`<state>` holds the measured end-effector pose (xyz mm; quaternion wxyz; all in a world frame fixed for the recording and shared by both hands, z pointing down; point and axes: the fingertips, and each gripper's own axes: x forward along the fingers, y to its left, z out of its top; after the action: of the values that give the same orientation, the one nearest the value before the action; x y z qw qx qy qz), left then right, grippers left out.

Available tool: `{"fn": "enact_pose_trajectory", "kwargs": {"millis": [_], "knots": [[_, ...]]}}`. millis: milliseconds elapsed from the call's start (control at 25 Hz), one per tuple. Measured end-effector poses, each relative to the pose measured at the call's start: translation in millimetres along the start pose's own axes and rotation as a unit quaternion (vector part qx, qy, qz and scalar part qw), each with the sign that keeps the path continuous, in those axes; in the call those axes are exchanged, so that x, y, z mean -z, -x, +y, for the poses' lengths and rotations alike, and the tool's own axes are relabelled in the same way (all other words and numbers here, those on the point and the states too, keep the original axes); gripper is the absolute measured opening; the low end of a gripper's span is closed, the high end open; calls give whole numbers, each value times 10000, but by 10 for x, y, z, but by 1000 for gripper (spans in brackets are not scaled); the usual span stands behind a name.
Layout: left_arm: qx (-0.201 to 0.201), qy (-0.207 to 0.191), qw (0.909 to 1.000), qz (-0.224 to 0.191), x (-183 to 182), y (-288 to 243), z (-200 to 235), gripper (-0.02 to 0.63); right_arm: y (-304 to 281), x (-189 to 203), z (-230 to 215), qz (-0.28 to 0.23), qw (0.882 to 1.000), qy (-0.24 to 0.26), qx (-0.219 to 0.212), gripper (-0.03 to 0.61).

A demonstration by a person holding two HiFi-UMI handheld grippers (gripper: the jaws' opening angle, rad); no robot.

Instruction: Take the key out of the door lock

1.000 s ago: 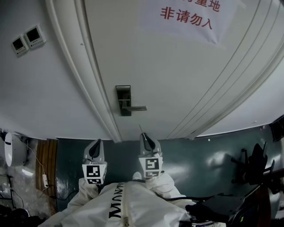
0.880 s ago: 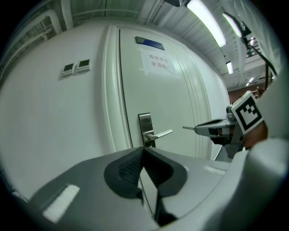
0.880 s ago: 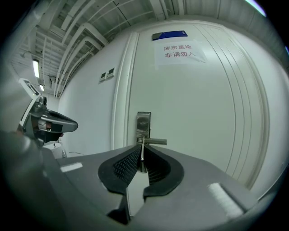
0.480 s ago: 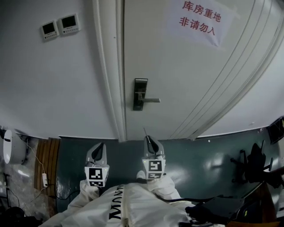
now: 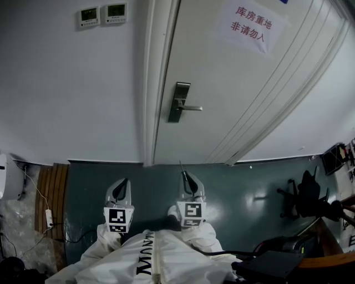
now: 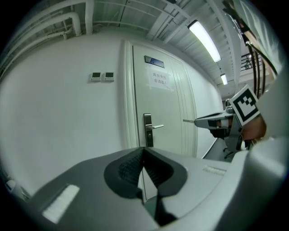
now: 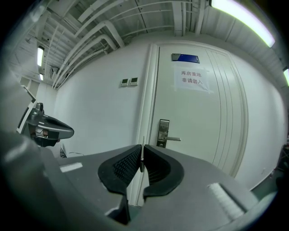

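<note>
The white door [image 5: 233, 83] carries a steel lock plate [image 5: 178, 102] with a lever handle [image 5: 192, 108]; I see no key in it from here. My right gripper [image 5: 186, 178] is shut on a thin metal key [image 5: 181, 166] whose blade pokes out past the tips toward the door. In the right gripper view the key [image 7: 142, 153] stands edge-on between the pads of the right gripper [image 7: 142, 152]. My left gripper [image 5: 120, 189] hangs beside it, shut with nothing in it [image 6: 144, 153]. Both grippers are well back from the door, over the dark green floor [image 5: 233, 183].
Two wall control panels [image 5: 104, 13] sit left of the door frame [image 5: 152, 83]. A paper sign with red characters [image 5: 250, 29] is taped high on the door. An office chair [image 5: 308, 199] stands at right; a white appliance [image 5: 6, 177] and cables lie at left.
The door and lock have drawn farther off and shifted right and up in the head view. Both grippers have backed away together, the key still in the right one.
</note>
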<state>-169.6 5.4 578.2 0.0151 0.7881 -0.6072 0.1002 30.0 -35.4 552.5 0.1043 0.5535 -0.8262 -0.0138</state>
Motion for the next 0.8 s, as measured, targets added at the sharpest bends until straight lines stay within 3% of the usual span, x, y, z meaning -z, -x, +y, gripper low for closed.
{"fn": "enact_pose_trajectory", "kwargs": {"millis": [800], "knots": [[234, -227, 9995, -44, -168, 105, -809, 0, 625, 158, -276, 39, 9997, 112, -218, 23]]}}
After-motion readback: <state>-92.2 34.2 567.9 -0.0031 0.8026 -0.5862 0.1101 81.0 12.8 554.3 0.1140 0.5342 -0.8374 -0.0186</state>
